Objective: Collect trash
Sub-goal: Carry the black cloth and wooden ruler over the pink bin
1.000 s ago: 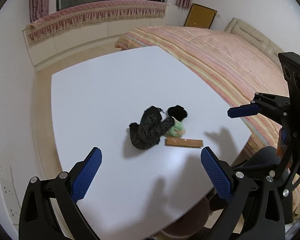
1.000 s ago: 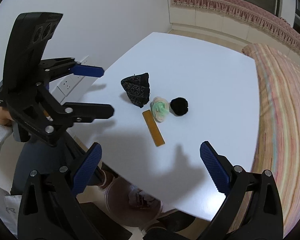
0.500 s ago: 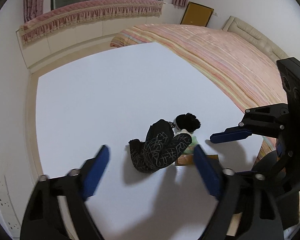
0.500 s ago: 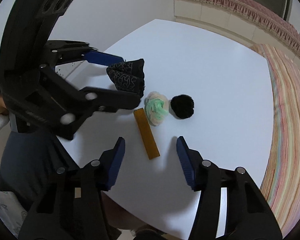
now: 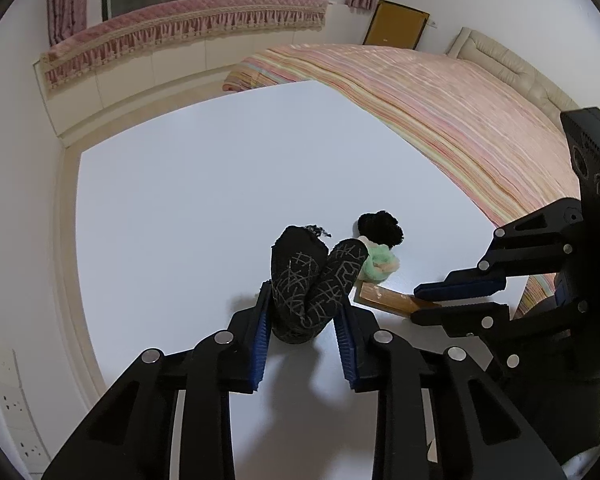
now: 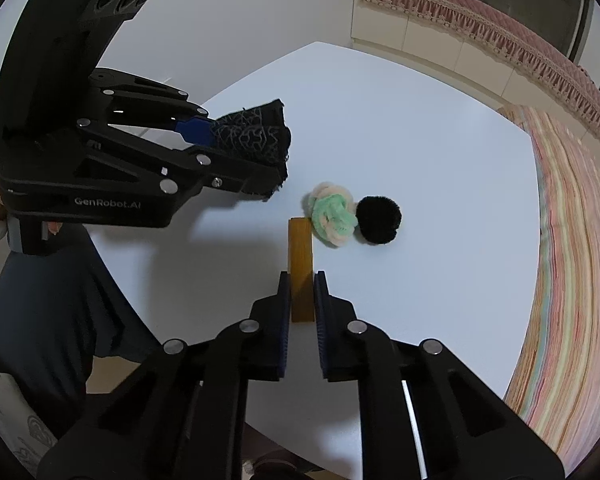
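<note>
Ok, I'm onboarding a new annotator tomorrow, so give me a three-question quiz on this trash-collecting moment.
1. True or false: the left gripper is closed on the black patterned cloth.
2. What lies between the right gripper's fingers? A) black pom-pom B) yellow-brown bar C) green-and-peach yarn ball
3. Fill in: the green-and-peach yarn ball sits between the yellow-brown bar and the ____.

Key: 1 true; 2 B; 3 black pom-pom, which touches the ball on the white table.
</note>
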`<state>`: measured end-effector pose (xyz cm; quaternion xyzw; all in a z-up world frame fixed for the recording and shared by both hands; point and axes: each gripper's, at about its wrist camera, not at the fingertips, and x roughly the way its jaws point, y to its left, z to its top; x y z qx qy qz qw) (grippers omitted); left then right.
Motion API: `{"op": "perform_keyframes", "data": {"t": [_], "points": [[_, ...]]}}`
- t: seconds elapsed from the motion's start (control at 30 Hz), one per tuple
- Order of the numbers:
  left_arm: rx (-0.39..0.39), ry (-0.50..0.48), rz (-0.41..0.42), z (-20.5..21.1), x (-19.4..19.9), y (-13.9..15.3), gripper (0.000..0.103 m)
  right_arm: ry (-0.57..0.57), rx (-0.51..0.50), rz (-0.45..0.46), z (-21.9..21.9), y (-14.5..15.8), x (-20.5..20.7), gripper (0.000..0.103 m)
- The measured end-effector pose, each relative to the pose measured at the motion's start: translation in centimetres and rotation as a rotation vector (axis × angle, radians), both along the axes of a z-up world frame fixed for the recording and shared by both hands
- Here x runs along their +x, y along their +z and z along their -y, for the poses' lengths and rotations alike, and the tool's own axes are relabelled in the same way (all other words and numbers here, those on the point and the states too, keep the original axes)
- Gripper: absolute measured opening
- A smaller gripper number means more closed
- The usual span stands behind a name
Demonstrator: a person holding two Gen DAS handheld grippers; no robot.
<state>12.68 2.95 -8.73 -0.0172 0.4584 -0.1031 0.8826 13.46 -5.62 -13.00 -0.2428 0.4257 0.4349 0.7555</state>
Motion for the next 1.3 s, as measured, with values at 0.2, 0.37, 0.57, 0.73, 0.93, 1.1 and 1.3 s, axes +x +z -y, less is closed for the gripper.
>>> {"op": "perform_keyframes", "data": {"t": [0.2, 0.37, 0.57, 0.73, 0.93, 1.1, 1.3], "points": [[-0.013, 0.006, 0.008, 0.2, -1.3, 0.9, 0.029, -0.020, 0.039, -0.023, 1.0, 0.7, -0.5, 0.011], [-0.021, 0.003, 0.018, 0.6, -2.6, 2.2, 0.029, -0.048, 0.086, -0.044, 2.0, 2.0, -1.2, 0.011], [-0.027, -0.002, 0.037, 1.5, -4.7, 3.7, 0.029, -0.062, 0.118, -0.033, 3.3, 3.9, -3.1, 0.011], [-0.034, -0.010, 0.048, 2.3, -6.7, 4.6, 0.029, -0.076, 0.151, -0.028, 4.3, 5.4, -4.5, 0.011], [-0.043, -0.013, 0.060, 3.6, -9.2, 5.5, 0.029, -0.092, 0.180, -0.020, 6.3, 6.7, -7.1, 0.011], [-0.049, -0.015, 0.066, 4.6, -11.1, 5.8, 0.029, -0.094, 0.195, -0.013, 7.9, 7.4, -9.7, 0.011], [-0.054, -0.019, 0.063, 5.6, -13.2, 5.8, 0.029, -0.090, 0.194, -0.012, 8.9, 7.5, -11.9, 0.011]]}}
